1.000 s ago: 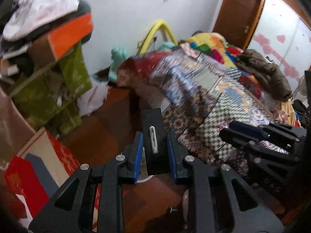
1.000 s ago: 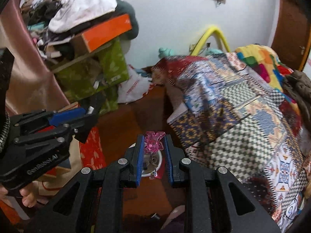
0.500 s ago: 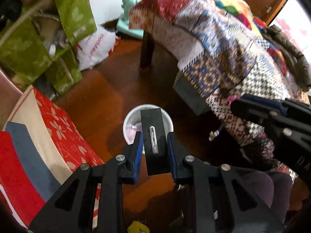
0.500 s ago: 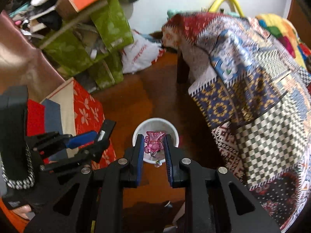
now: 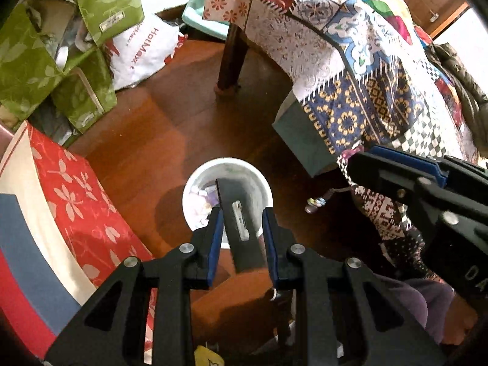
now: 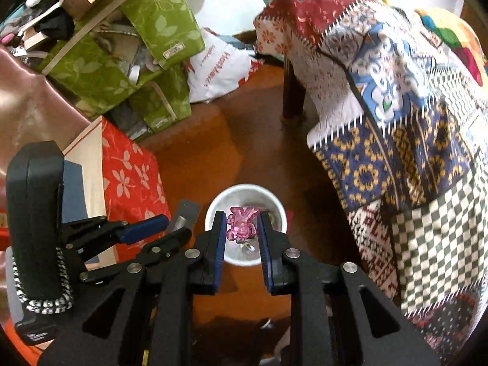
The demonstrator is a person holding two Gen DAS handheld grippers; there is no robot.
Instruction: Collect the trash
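Gripping a black card, the left claw hangs over the white bin, while the right claw, at 3 o'clock, pinches a pink trinket.

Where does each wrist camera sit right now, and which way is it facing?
Left wrist: on the left gripper, looking steeply down at the white bin; its fingers clamp a black clip; right gripper at right.
Right wrist: on the right gripper, facing down; fingers hold a pink trinket; left gripper at left.
Shared: bin, floor, quilt.
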